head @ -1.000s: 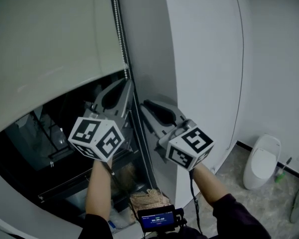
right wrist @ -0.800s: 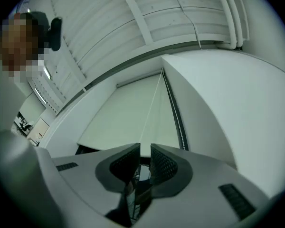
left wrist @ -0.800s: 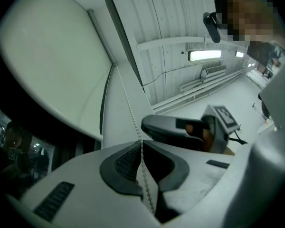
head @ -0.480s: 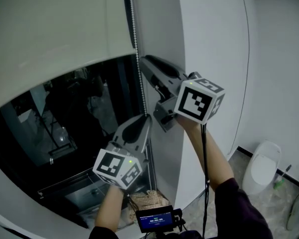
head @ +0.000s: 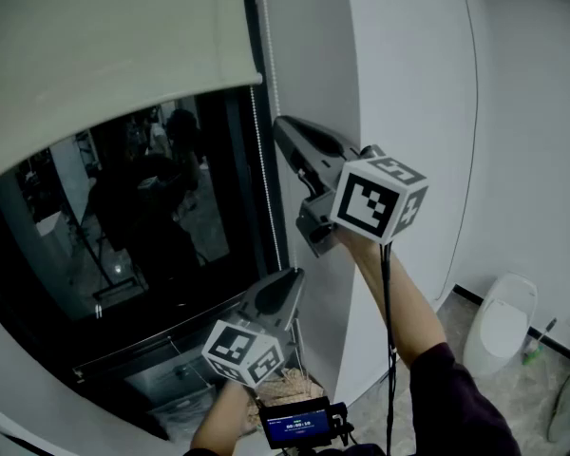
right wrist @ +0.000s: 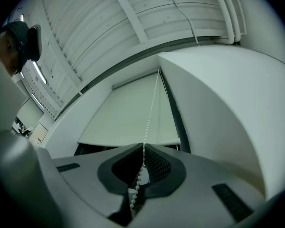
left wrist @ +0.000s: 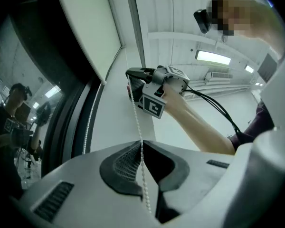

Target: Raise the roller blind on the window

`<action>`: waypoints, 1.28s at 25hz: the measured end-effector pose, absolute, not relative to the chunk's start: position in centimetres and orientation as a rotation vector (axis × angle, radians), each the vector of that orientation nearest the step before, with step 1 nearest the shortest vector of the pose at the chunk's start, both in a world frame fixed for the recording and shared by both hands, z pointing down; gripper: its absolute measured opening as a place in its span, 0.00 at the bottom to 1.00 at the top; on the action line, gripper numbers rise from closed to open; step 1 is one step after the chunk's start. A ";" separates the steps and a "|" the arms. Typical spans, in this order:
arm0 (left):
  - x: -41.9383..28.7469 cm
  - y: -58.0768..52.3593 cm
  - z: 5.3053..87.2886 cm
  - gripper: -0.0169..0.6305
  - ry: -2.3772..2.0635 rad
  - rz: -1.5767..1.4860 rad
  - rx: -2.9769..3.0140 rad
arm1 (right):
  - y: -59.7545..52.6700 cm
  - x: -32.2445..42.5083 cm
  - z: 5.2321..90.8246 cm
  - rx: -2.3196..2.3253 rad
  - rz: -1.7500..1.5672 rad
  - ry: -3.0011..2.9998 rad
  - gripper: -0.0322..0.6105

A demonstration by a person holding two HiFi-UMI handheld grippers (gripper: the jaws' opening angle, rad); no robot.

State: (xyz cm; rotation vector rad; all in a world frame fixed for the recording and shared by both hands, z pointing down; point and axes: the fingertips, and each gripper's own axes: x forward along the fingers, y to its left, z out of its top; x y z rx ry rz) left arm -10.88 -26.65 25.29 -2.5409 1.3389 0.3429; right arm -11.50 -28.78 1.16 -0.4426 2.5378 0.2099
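The pale roller blind (head: 114, 55) covers the window's upper part, and dark glass (head: 142, 217) shows below its bottom edge. A white bead chain (head: 266, 65) hangs along the frame's right side. My right gripper (head: 281, 123) is the upper one, shut on the chain (right wrist: 152, 99) just below the blind's edge. My left gripper (head: 294, 275) sits lower on the same chain, also shut on it. In the left gripper view the chain (left wrist: 135, 113) runs taut from the left gripper (left wrist: 141, 144) up to the right gripper (left wrist: 133, 72). The right gripper (right wrist: 143, 146) points up at the blind (right wrist: 133, 113).
A white wall column (head: 399, 84) stands right beside the chain. A white floor fixture (head: 502, 326) and a green-handled brush (head: 537, 335) sit on the tiled floor at right. A small lit screen (head: 299, 421) and a woven bundle (head: 285, 383) are below my hands.
The right gripper rose up the chain and stays there. The left gripper travelled down from beside the blind's edge to well below the right one. The blind's bottom edge sits higher.
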 end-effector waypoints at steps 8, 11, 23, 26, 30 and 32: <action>-15.4 -25.1 21.0 0.06 1.388 0.570 -2.472 | -27.6 -10.6 2.6 -0.572 0.438 2.502 0.08; -16.1 -24.3 16.6 0.06 1.322 0.661 -2.468 | -27.4 -10.7 4.1 -0.568 0.438 2.520 0.07; -13.9 -25.8 3.5 0.06 1.188 0.616 -2.433 | -26.2 -11.5 11.7 -0.549 0.369 2.591 0.07; -12.9 -26.9 2.7 0.07 1.166 0.624 -2.487 | -26.4 -11.6 13.9 -0.554 0.343 2.618 0.07; -12.9 -28.6 1.9 0.08 1.216 0.588 -2.473 | -25.9 -12.0 16.1 -0.543 0.327 2.645 0.08; -13.1 -29.1 1.7 0.09 1.231 0.579 -2.475 | -25.6 -12.2 17.2 -0.537 0.314 2.657 0.07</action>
